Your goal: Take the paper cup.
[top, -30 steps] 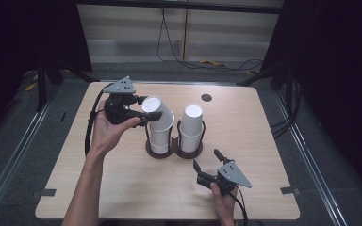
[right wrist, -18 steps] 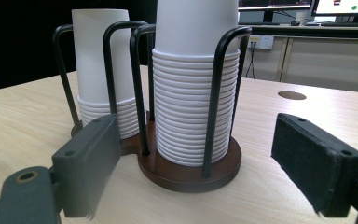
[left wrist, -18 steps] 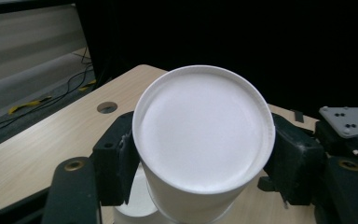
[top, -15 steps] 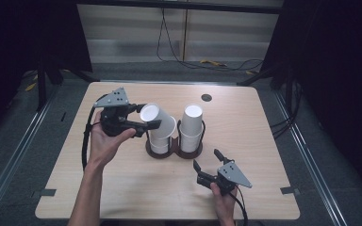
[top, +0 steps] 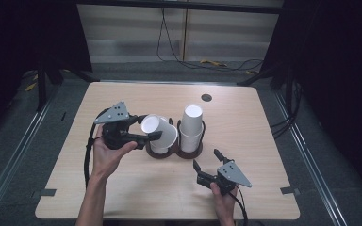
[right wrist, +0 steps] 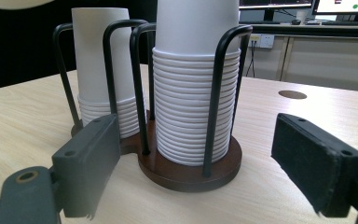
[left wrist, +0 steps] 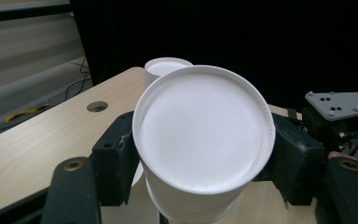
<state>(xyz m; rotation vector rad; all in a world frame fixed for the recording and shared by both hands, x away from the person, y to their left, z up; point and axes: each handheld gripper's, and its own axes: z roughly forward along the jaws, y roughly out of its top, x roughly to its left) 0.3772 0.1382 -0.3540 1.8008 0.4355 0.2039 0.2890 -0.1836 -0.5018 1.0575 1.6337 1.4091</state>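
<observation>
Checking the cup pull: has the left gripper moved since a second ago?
Yes. The left gripper, shut on a white cup, moved left and nearer, away from the cup holder.

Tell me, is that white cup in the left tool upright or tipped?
Tipped: the cup leans sideways off its stack, its base facing the left tool.

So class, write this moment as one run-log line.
left tongs: shut on white cup, tilted over left stack | right tongs: open, on table near cup holder
</observation>
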